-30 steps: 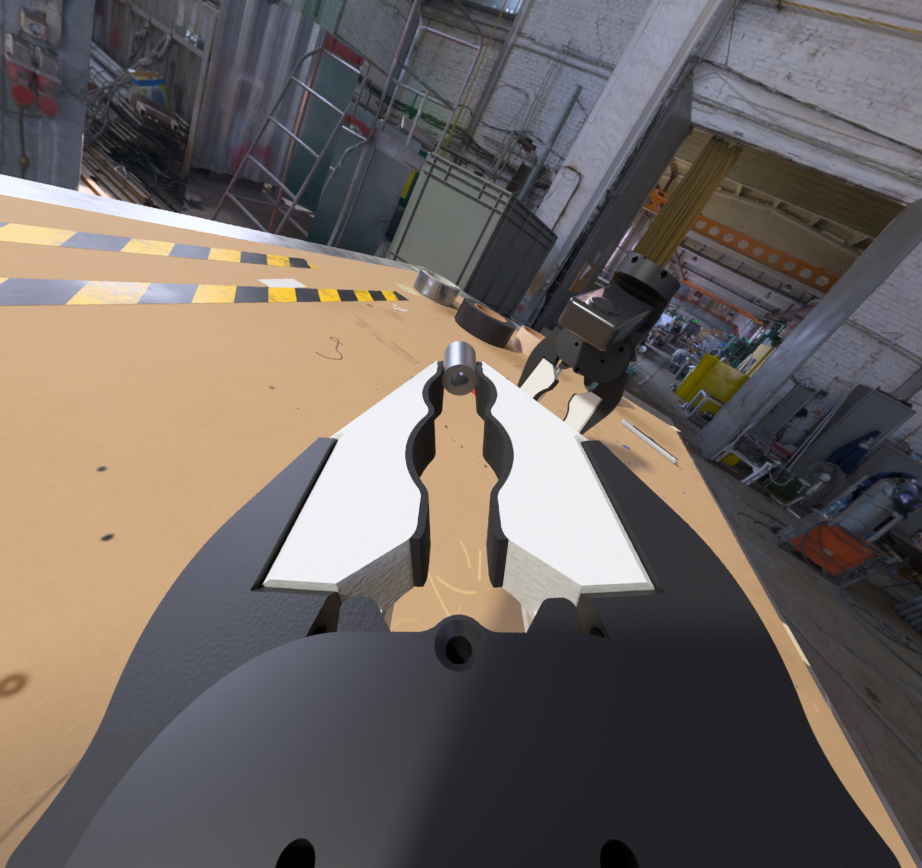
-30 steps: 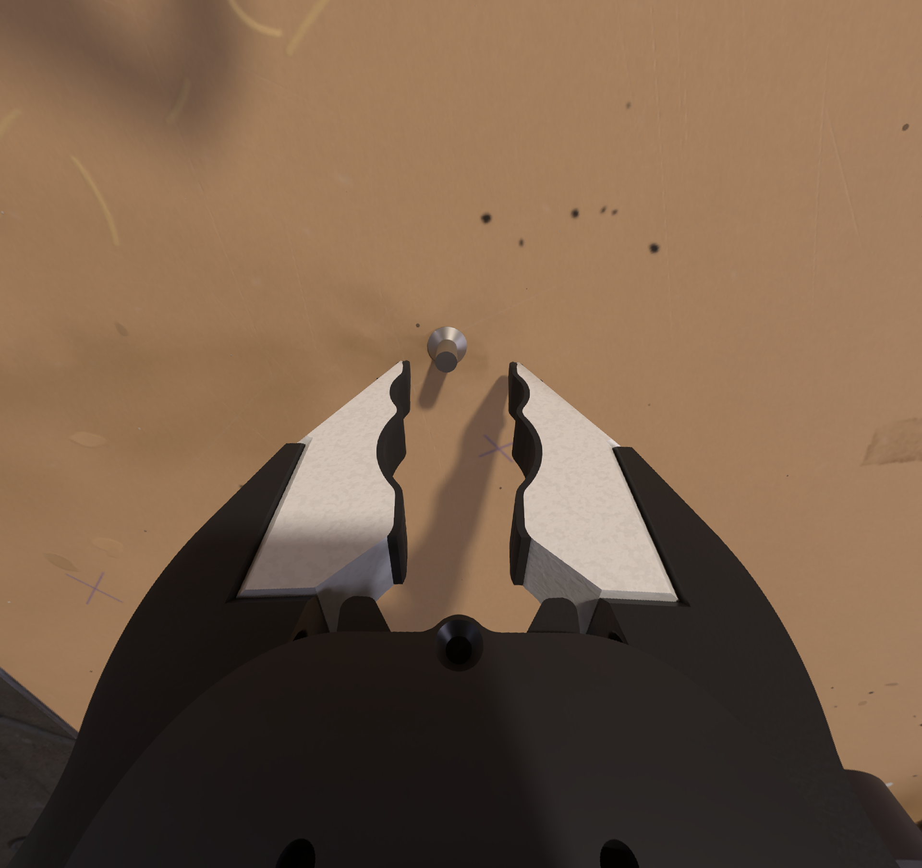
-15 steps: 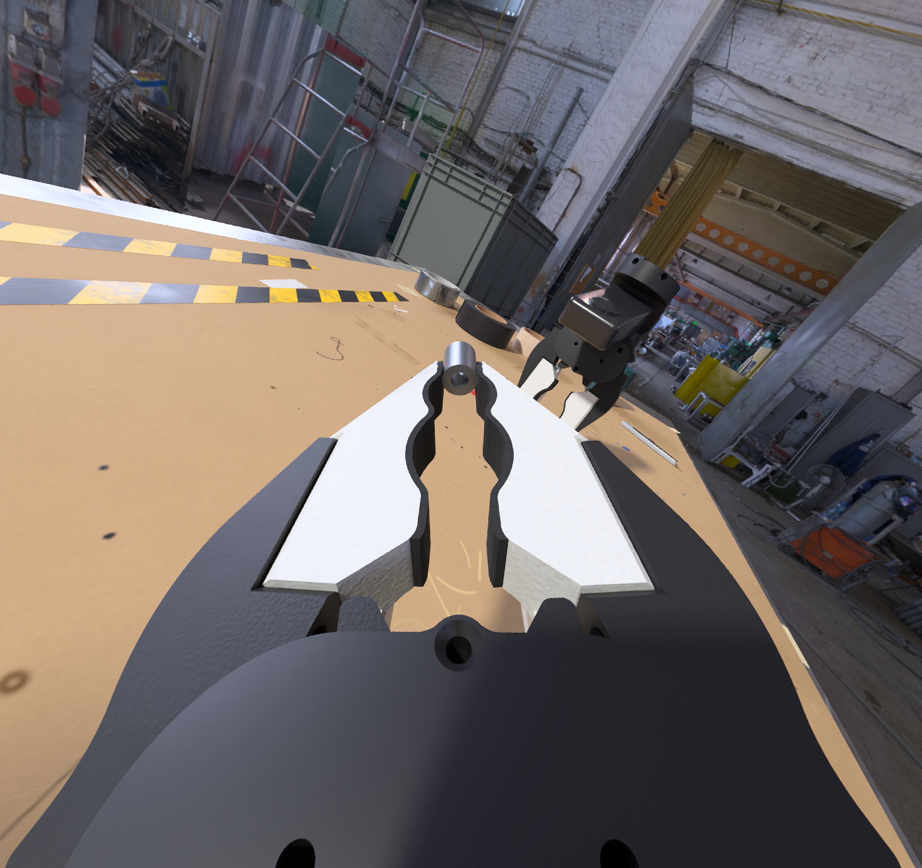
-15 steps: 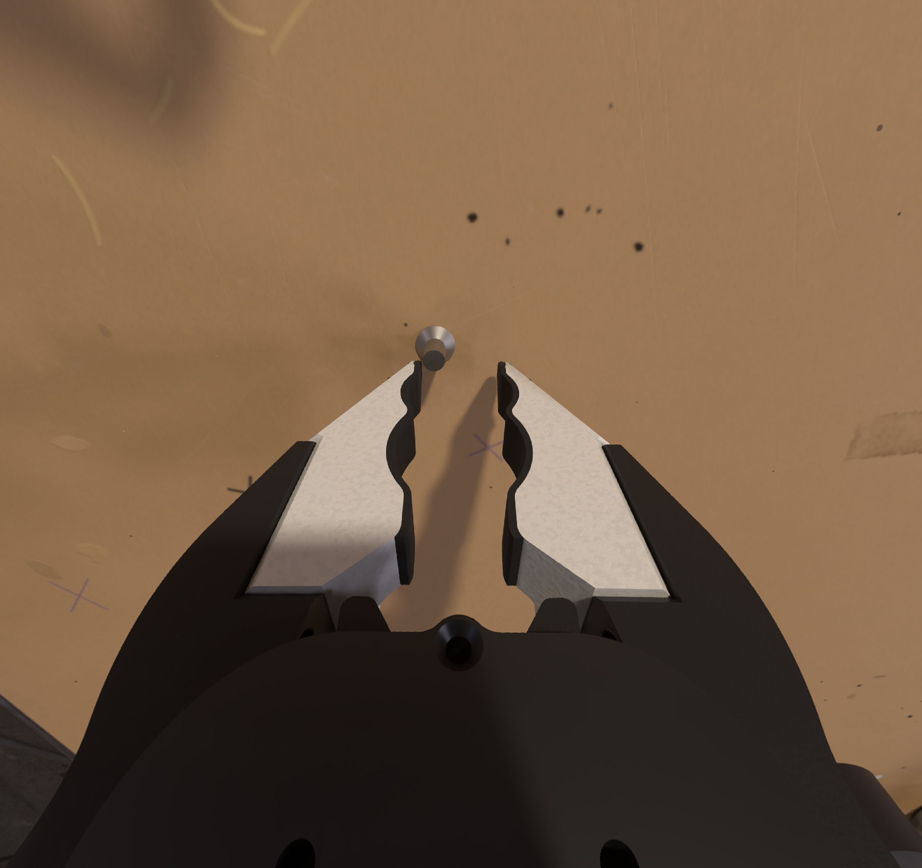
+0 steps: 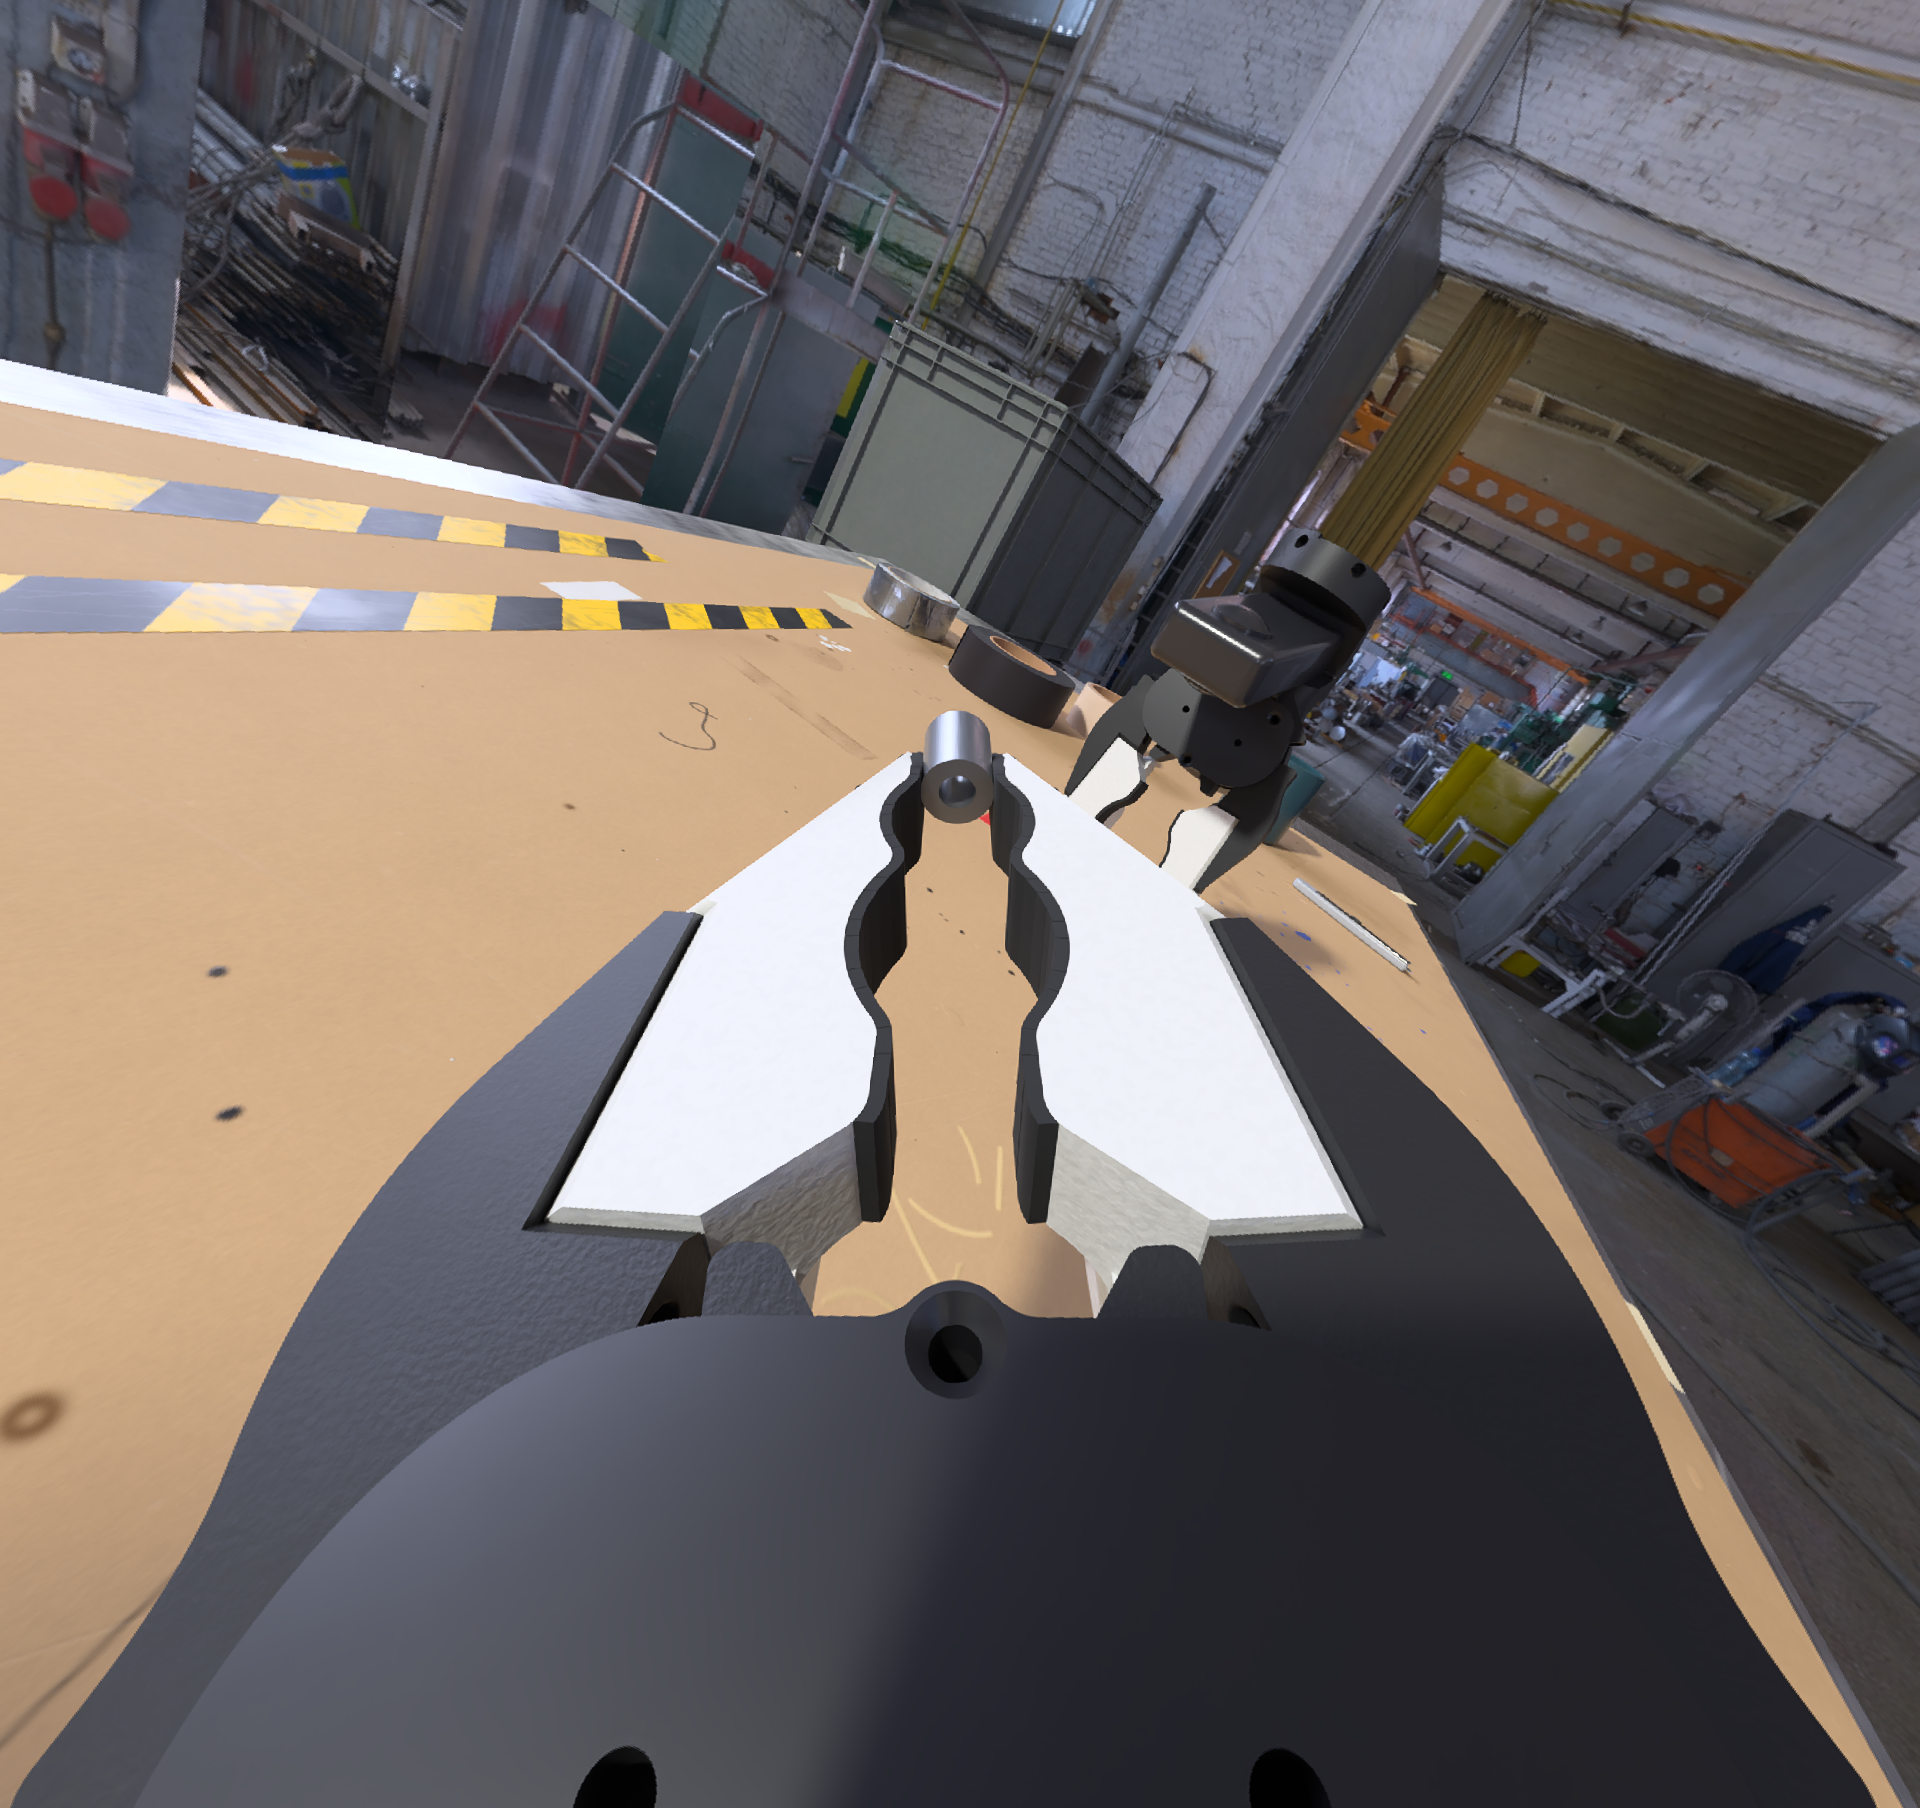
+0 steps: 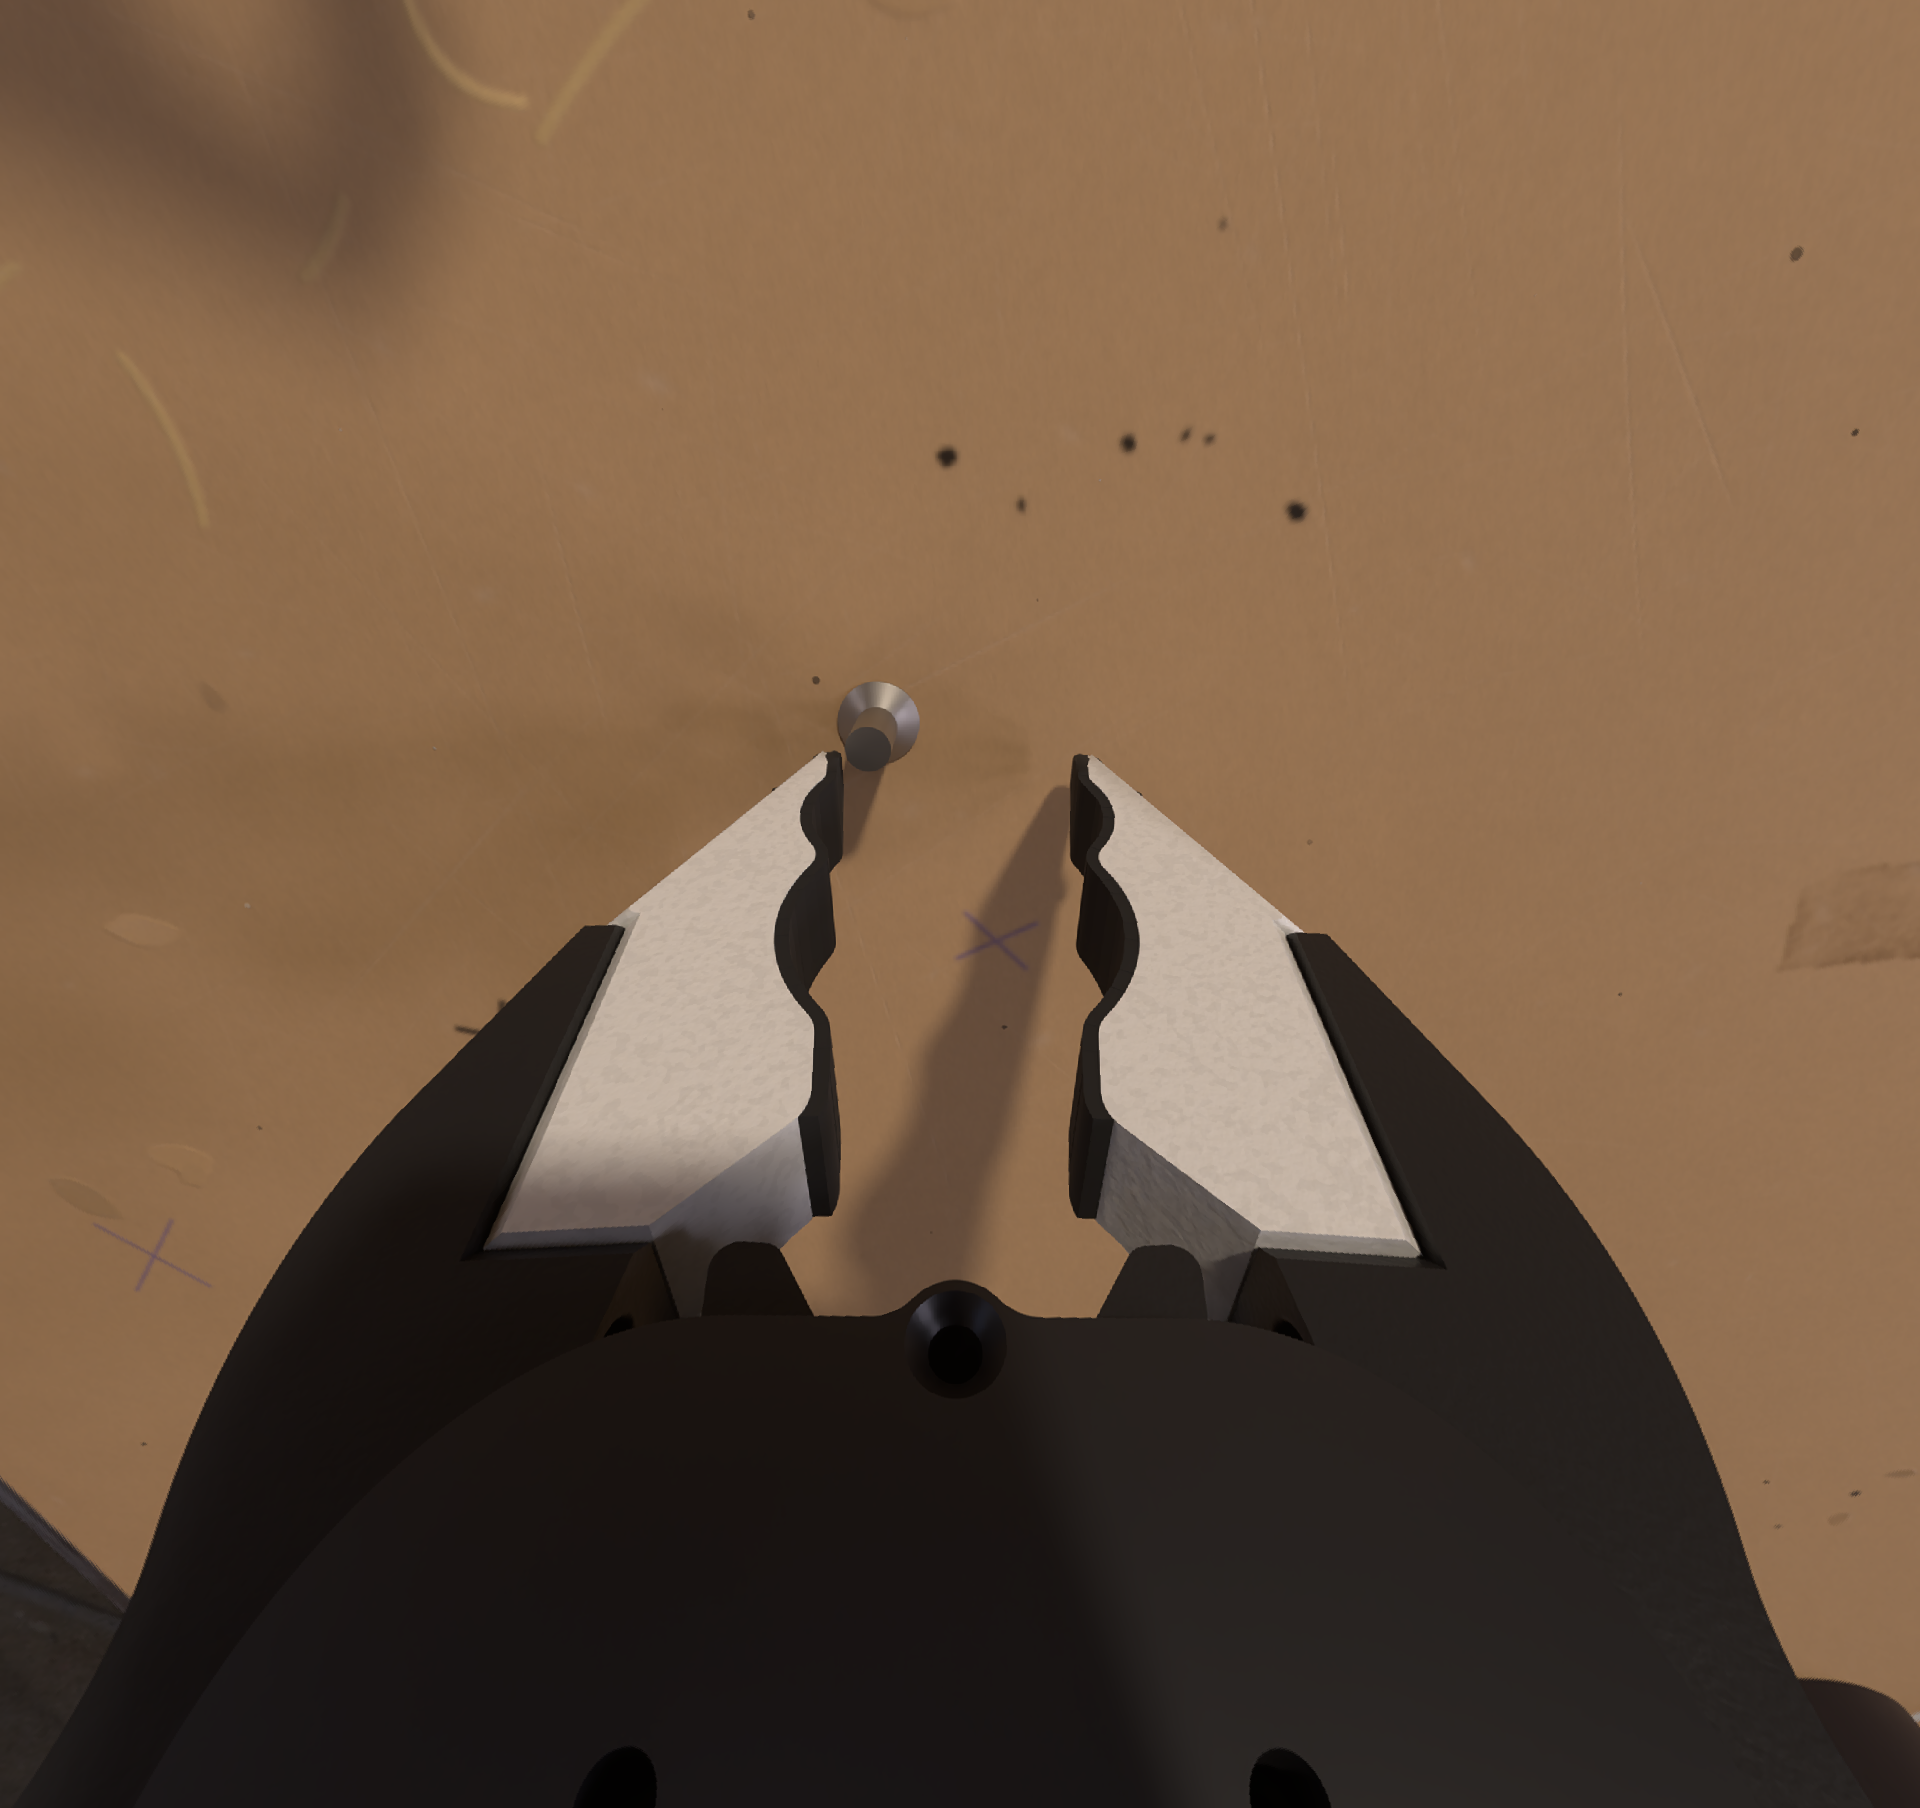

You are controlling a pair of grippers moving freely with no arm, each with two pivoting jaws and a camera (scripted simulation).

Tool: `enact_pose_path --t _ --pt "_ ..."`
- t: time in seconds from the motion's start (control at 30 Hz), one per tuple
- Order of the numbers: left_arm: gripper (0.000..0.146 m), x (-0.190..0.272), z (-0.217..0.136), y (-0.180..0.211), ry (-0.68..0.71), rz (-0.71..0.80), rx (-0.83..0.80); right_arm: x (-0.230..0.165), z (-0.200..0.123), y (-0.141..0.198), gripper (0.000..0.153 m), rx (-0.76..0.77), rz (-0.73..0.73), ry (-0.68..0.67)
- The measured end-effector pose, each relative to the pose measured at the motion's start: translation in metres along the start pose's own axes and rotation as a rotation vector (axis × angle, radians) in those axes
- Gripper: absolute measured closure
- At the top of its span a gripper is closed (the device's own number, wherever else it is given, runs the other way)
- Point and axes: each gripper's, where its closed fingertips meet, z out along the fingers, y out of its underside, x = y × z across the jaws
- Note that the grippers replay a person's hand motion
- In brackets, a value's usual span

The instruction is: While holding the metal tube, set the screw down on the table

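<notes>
My left gripper is shut on a short metal tube, held at its fingertips above the brown table, with the bore facing the camera. My right gripper is open and empty, pointing down at the table. The small grey screw stands on its head on the table, just beyond the tip of the right gripper's left finger. In the left wrist view the right gripper hangs beyond the tube to the right, jaws apart; the screw is hidden there.
Two tape rolls, one silver and one dark, lie at the table's far edge. Yellow-black hazard stripes cross the far left. A thin white stick lies near the right edge. The table edge drops off at right.
The right gripper's jaws narrowed half a second ago and are now wider than before; it has shifted slightly, leaving the screw by its left fingertip. The left gripper and tube have not moved.
</notes>
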Motion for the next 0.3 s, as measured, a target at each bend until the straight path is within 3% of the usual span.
enact_pose_path --t 0.3 --pt "0.135 -0.0004 -0.0003 -0.0003 -0.002 -0.001 0.002 0.0013 0.0001 0.0003 0.108 0.001 -0.017 0.008"
